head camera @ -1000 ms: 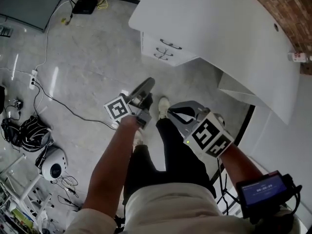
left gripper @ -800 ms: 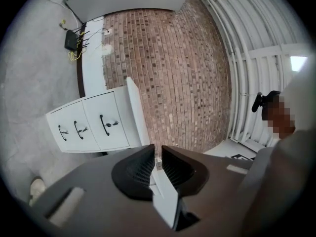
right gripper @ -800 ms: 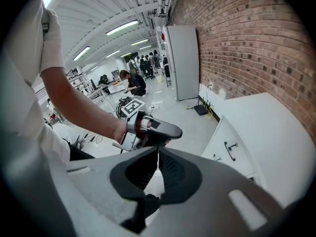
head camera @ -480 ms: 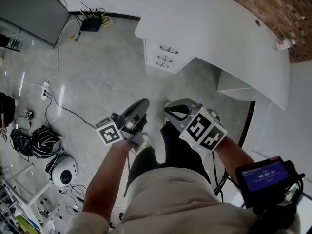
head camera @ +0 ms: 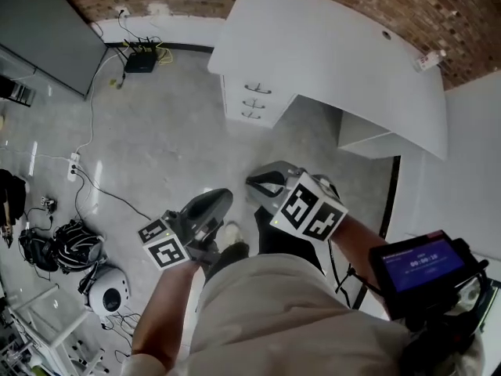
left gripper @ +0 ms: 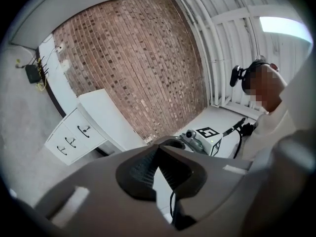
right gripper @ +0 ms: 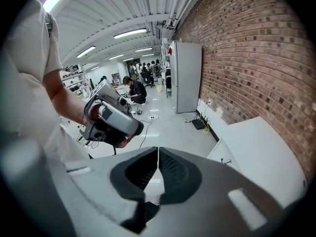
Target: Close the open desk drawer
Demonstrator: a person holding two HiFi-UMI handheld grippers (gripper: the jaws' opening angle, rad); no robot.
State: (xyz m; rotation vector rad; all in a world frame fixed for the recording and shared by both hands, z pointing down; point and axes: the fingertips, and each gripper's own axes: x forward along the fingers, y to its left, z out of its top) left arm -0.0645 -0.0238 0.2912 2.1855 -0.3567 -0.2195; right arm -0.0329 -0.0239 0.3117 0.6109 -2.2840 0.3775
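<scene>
A white desk stands against the brick wall, well ahead of me. Its drawer unit has three fronts with dark handles, also seen in the left gripper view as the drawer unit. All three fronts look flush from here. My left gripper is held low over the floor near my legs, shut and empty. My right gripper is beside it, also shut on nothing. Both are far short of the desk. The jaws of the left gripper and the right gripper meet.
A black router with cables lies by the wall, and a power strip trails a cord across the grey floor. A black bag and a white device sit at left. People work far off.
Both grippers have come down and back toward my body, the left one furthest. The desk now sits farther up in the head view. Both stay shut.
</scene>
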